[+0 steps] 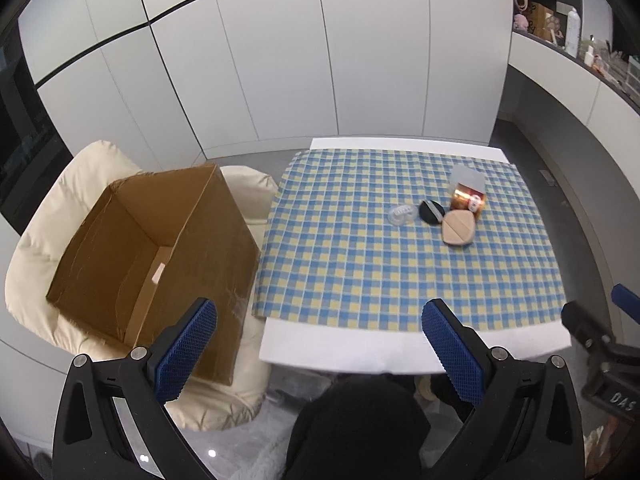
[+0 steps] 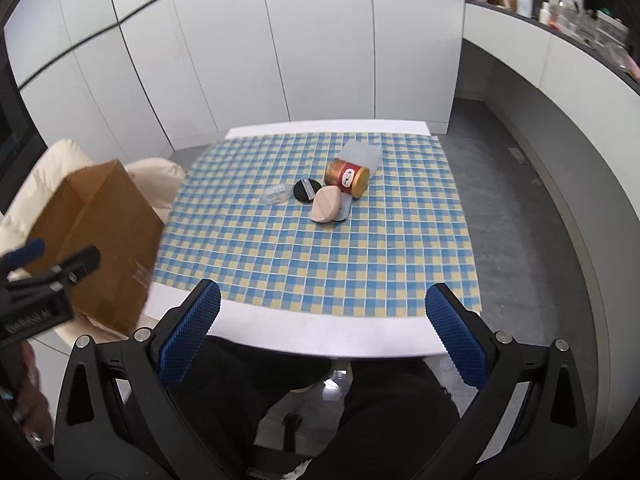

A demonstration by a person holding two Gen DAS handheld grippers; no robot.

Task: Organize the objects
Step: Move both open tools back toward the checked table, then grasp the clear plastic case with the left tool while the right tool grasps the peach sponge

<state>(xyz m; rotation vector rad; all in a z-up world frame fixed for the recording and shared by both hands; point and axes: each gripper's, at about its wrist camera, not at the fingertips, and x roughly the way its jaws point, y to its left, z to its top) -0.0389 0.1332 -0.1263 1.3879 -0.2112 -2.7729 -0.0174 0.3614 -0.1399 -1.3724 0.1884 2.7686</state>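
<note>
**Open cloth ahead, clutter mid-counter**

I see bare checked cloth (image 2: 320, 248) across the lower middle of my right view; a lying can (image 2: 347, 178) and small cases cluster at upper centre. The cardboard box (image 1: 152, 256) blocks the left.

a copper-red can (image 2: 346, 178) with a gold lid lies on its side, touching a frosted plastic container (image 2: 362, 155) behind it. just in front, a beige puff (image 2: 327, 204) leans on a clear case, beside a black round compact (image 2: 306, 191) and a clear round case (image 2: 277, 193). an open cardboard box (image 1: 152, 264) sits tilted on a cream cushion.
</note>
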